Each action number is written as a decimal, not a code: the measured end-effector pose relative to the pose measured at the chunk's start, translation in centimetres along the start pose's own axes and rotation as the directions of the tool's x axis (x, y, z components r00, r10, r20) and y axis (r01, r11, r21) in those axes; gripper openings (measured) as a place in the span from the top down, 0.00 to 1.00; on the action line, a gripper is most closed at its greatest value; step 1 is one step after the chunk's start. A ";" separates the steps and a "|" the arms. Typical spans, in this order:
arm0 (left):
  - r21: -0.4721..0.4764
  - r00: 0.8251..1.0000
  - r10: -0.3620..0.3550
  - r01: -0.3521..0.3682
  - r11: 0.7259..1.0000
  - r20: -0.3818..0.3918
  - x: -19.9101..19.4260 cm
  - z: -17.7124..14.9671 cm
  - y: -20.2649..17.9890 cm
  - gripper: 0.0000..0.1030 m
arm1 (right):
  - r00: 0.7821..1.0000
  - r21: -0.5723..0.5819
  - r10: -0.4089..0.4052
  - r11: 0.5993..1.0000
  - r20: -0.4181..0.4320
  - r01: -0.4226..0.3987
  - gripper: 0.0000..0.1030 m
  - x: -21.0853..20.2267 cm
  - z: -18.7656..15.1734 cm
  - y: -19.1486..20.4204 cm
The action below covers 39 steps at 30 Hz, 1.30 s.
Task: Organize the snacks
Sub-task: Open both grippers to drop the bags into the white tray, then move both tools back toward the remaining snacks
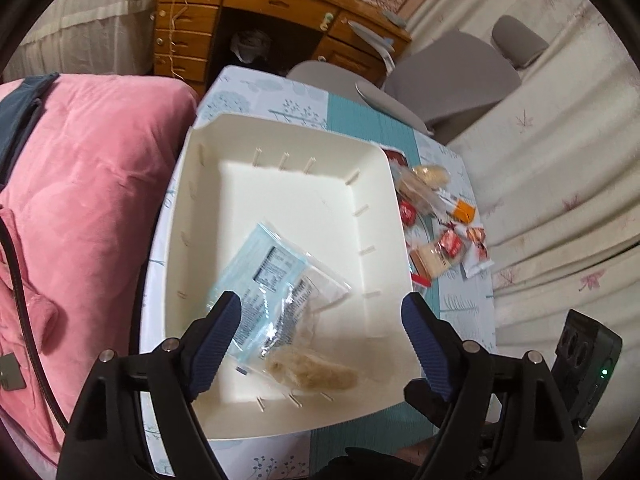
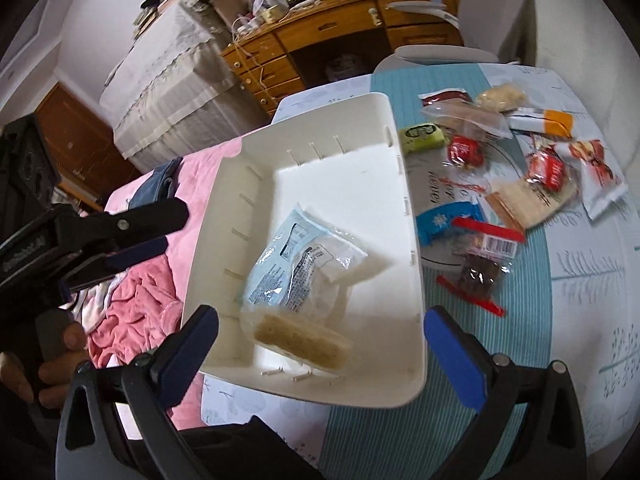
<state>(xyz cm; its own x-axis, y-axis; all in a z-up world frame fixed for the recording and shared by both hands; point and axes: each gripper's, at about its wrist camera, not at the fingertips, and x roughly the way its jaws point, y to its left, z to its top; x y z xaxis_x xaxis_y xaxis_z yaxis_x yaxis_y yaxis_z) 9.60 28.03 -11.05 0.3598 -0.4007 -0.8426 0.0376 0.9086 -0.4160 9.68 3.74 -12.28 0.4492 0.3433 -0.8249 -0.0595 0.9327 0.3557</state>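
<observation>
A white plastic bin (image 1: 280, 132) sits on the table, and both grippers hover over its near end. On the bin's floor lie a light-blue snack packet (image 1: 264, 264) and a clear packet with a brown cake bar (image 1: 316, 372). My left gripper (image 1: 320, 302) is open, its blue pads apart above these packets and touching neither. My right gripper (image 2: 322, 316) is open too, with nothing in it, above the bin (image 2: 320, 116) and the bar (image 2: 304, 344). Right of the bin lie several loose snacks: a green packet (image 2: 422, 136), red candies (image 2: 464, 152), a blue packet (image 2: 448, 222).
Pink bedding (image 1: 88, 200) presses against the bin's left side. A wooden desk (image 1: 280, 4) and a grey chair (image 1: 448, 68) stand beyond the table. Cream curtain fabric (image 1: 560, 160) hangs at the right. A hand (image 2: 52, 364) grips the left gripper's handle.
</observation>
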 end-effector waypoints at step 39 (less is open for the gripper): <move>-0.008 0.994 0.109 -0.109 0.994 0.020 6.7 -5.3 -18.6 0.21 | 1.000 0.039 0.001 0.999 -0.014 -0.001 0.00 -8.2 2.3 -18.8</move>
<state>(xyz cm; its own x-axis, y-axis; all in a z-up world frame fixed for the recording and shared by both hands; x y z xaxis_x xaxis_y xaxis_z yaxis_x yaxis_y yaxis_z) 6.35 7.78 -10.78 0.3807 -0.2969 -0.8757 -0.0091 0.9458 -0.3246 9.23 -16.89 -11.22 0.4367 0.3458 -0.8305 -0.0251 0.9275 0.3729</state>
